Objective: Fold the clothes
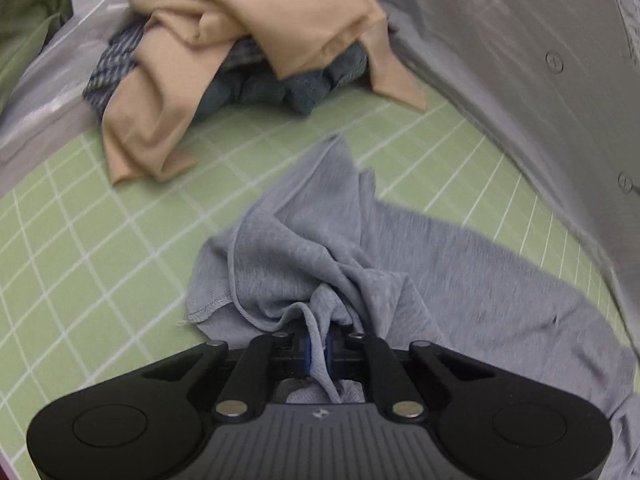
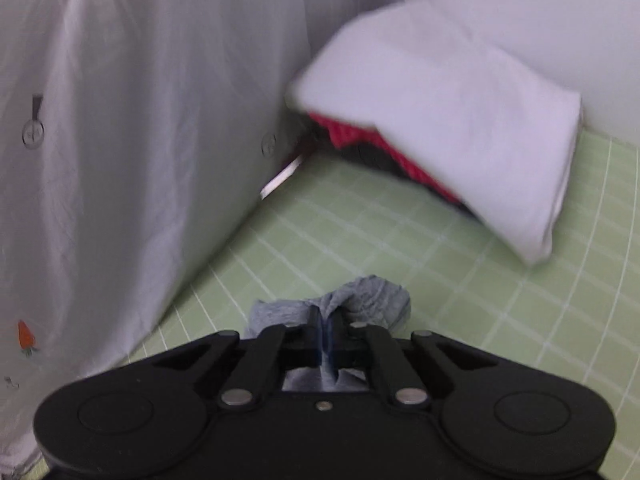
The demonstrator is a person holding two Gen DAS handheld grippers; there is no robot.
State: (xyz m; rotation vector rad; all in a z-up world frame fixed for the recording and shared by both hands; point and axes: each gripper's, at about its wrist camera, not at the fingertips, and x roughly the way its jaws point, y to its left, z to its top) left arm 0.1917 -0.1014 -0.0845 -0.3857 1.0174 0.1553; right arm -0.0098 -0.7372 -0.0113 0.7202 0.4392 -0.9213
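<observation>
Left claw [image 1: 318, 350] clamped on a bunched fold of the grey shirt [image 1: 420, 248], which spreads far and right over the green gridded counter [image 1: 100, 248]. Right claw [image 2: 328, 340] pinched shut on another grey bunch [image 2: 368, 296].

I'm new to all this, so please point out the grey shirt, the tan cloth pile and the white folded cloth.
grey shirt [image 1: 320, 248]: left wrist view, its bunched middle.
tan cloth pile [image 1: 248, 12]: left wrist view, top fold.
white folded cloth [image 2: 440, 112]: right wrist view, flat top face.
</observation>
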